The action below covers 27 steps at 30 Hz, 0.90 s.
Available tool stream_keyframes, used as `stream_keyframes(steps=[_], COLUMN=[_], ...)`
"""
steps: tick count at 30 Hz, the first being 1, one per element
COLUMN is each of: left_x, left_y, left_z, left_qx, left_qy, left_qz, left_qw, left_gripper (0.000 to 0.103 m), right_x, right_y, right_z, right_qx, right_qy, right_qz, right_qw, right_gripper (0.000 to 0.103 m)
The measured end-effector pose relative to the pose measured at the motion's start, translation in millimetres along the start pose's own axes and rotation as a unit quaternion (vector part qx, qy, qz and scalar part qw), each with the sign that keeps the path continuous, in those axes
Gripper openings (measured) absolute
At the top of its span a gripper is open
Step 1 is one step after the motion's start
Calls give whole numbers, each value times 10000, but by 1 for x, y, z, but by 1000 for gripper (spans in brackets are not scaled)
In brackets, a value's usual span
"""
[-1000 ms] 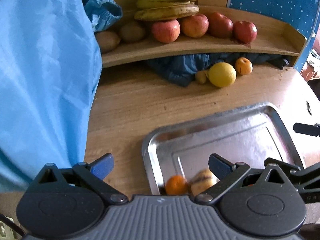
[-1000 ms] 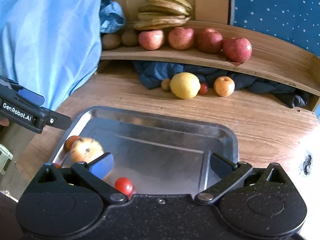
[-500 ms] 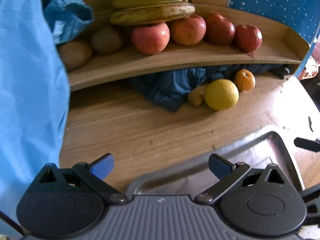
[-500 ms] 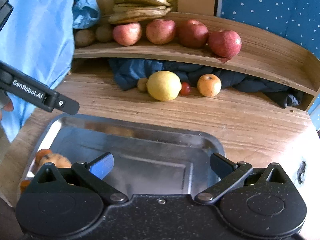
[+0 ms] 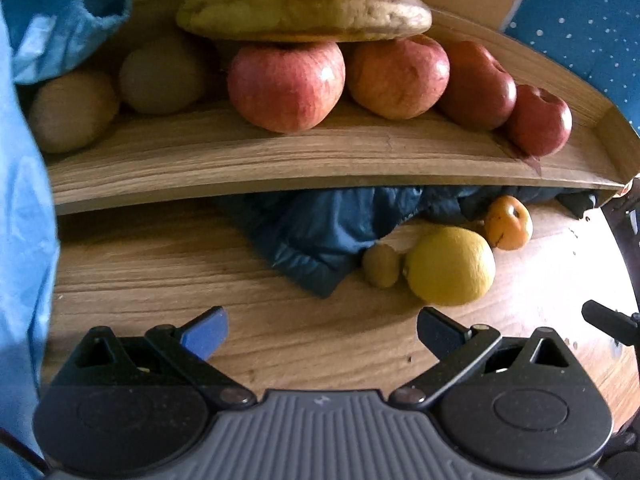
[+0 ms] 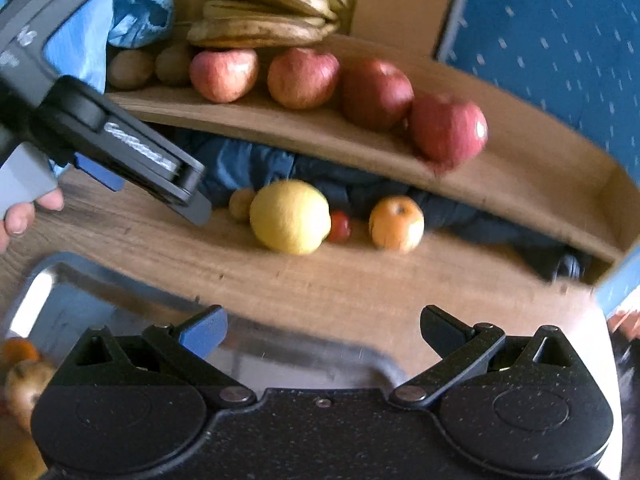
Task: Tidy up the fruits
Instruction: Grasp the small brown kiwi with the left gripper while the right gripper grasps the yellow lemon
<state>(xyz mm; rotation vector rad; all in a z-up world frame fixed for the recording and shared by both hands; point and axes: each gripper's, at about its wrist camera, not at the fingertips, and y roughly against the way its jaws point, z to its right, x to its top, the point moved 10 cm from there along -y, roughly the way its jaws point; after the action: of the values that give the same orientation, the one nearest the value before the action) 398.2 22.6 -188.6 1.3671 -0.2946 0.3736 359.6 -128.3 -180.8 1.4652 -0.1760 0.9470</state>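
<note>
Your left gripper (image 5: 322, 326) held low over the wooden table (image 5: 160, 280), jaws wide and empty, lemon (image 5: 450, 266) at frame centre-right, your right gripper (image 6: 324, 326) likewise spread above the metal tray (image 6: 80, 304), lower left.

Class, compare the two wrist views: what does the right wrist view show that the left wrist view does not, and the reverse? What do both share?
Only the right wrist view shows the metal tray, the fruit at its left edge, a small red fruit beside the lemon, and most of the left gripper.
Only the left wrist view shows the tip of the right gripper.
Both share the bananas, four apples, the lemon and the orange fruit.
</note>
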Motion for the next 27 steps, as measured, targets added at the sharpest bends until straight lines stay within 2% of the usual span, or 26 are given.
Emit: stream_keyframes(steps=[6, 12, 16, 22, 27], left_x=[7, 13, 18, 23, 23], left_y=[-13, -18, -20, -18, -18], left_z=[1, 5, 4, 0, 2], left_qx=[-243, -488, -640, -871, -1006], left_qy=[312, 364, 500, 738, 811], left_qz=[-150, -138, -88, -65, -57], left_qw=[9991, 9980, 9967, 9934, 9916], left_gripper=[102, 102, 100, 93, 91], right_x=[16, 29, 35, 40, 43], right_y=[-21, -35, -43, -52, -57], right_z=[-6, -10, -11, -16, -22], right_qx=[-31, -64, -155, -51, 46], right_qy=[269, 385, 530, 725, 919], right_qz=[14, 57, 81, 74, 99], right_qw=[9996, 9992, 9984, 9973, 9957], right_gripper=[102, 102, 94, 90, 87])
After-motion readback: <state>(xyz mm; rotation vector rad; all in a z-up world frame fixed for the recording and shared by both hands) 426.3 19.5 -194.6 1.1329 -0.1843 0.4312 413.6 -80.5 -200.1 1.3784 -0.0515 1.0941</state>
